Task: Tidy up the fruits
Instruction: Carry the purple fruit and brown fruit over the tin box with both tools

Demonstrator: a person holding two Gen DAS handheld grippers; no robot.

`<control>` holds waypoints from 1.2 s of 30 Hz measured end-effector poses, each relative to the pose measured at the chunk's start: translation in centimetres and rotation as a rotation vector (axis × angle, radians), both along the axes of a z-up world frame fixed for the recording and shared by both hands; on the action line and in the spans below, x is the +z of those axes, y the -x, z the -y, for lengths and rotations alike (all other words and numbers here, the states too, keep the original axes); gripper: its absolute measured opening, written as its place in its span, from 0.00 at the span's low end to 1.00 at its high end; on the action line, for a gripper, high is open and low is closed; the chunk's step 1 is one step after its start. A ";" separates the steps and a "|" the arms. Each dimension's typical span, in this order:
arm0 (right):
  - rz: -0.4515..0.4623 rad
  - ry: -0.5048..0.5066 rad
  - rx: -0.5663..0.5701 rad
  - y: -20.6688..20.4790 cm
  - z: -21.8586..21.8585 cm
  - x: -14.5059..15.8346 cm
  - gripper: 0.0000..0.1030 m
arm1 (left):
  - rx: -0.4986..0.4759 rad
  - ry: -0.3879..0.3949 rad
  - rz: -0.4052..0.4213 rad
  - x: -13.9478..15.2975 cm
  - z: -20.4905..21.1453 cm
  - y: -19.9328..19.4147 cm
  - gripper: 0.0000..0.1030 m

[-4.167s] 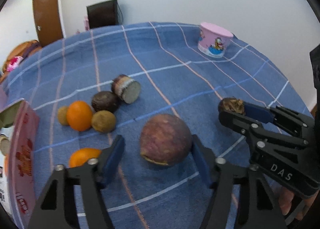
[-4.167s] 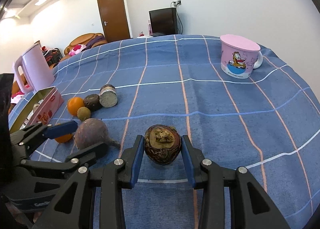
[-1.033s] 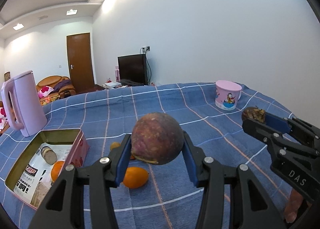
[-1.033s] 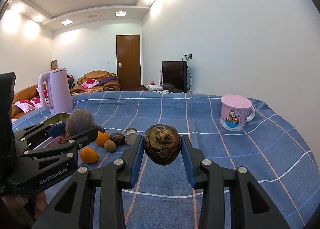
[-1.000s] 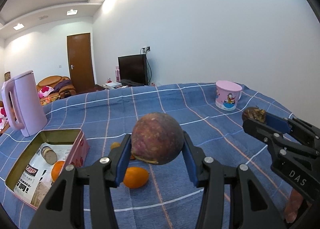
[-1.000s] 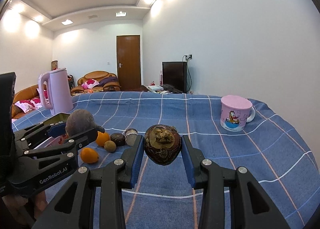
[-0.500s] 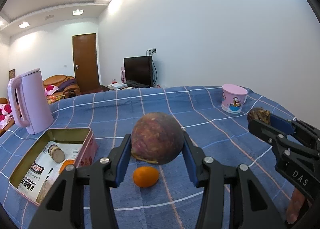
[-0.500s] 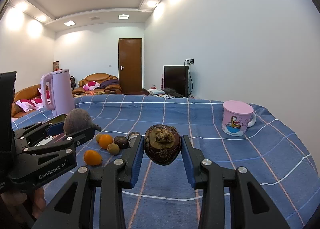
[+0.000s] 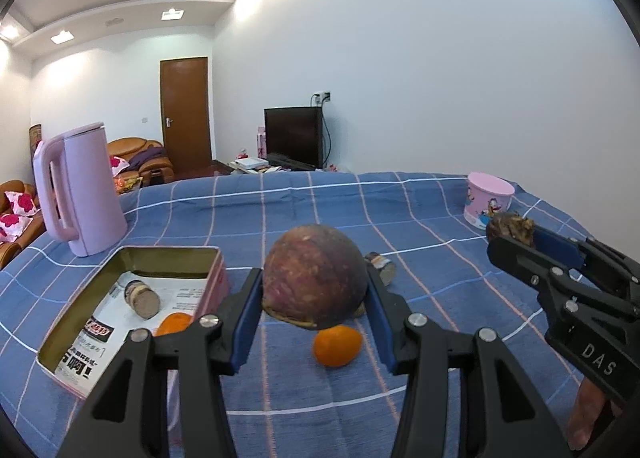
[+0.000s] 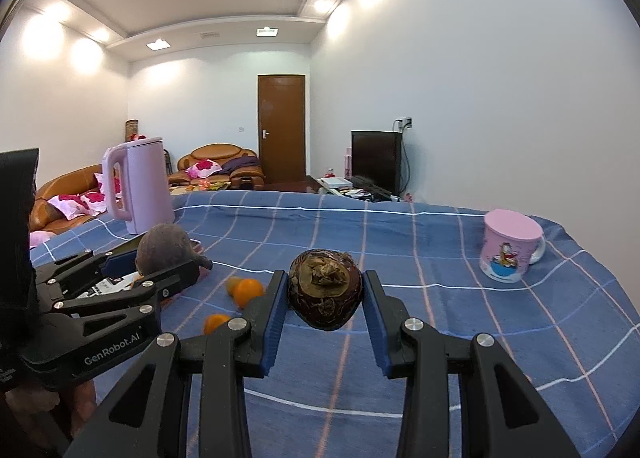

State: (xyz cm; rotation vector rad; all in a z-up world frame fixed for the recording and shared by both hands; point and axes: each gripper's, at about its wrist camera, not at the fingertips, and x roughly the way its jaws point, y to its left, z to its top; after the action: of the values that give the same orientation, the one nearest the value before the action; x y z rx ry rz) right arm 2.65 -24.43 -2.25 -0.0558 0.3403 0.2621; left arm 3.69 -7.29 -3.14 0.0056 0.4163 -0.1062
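Observation:
My left gripper is shut on a large round purple-brown fruit, held in the air above the blue checked cloth. My right gripper is shut on a smaller dark brown fruit, also off the table; from the left wrist view that fruit shows at the right. An open pink tin lies at the left, with a cut brown piece and an orange inside. Another orange lies on the cloth below the purple fruit.
A pink kettle stands behind the tin. A pink cartoon mug stands at the far right of the table. A cut brown piece lies behind the held fruit. More oranges lie on the cloth. A person's hand holds the right gripper.
Both grippers, each still holding its fruit, have shifted left across the table. The tin now sits closer to the held purple fruit, and the kettle has come further into view.

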 end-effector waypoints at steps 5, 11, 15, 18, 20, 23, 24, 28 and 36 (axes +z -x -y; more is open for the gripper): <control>0.001 0.007 0.038 -0.4 -1.9 0.3 0.38 | 0.027 0.008 -0.004 0.1 -1.5 -0.1 0.50; -0.003 0.013 0.090 -1.2 -4.2 0.5 0.38 | 0.071 0.009 -0.011 0.1 -3.5 -0.1 0.50; -0.004 0.013 0.130 -1.5 -6.0 0.7 0.38 | 0.102 0.011 -0.016 0.2 -4.9 -0.2 0.50; -0.004 0.013 0.156 -1.8 -7.2 0.8 0.38 | 0.133 0.012 -0.018 0.2 -6.2 -0.2 0.50; -0.006 0.013 0.176 -2.0 -8.1 0.8 0.38 | 0.151 0.020 -0.021 0.3 -7.2 -0.2 0.50; -0.013 0.016 0.202 -2.4 -9.6 0.6 0.38 | 0.174 0.021 -0.023 0.3 -8.2 -0.3 0.50; -0.017 0.017 0.212 -2.5 -10.1 0.5 0.38 | 0.182 0.020 -0.023 0.3 -8.6 -0.3 0.50; -0.023 0.027 0.242 -2.9 -11.8 0.3 0.38 | 0.213 0.017 -0.024 0.3 -10.1 -0.2 0.50; -0.028 0.039 0.292 -3.1 -14.4 0.1 0.38 | 0.273 0.023 -0.048 -0.2 -13.1 -0.7 0.50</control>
State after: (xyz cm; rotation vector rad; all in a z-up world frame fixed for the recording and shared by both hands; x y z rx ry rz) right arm 5.77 -10.01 -2.18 -0.1407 0.3654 0.5461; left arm 4.43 5.84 -3.38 -0.0759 0.4603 0.1580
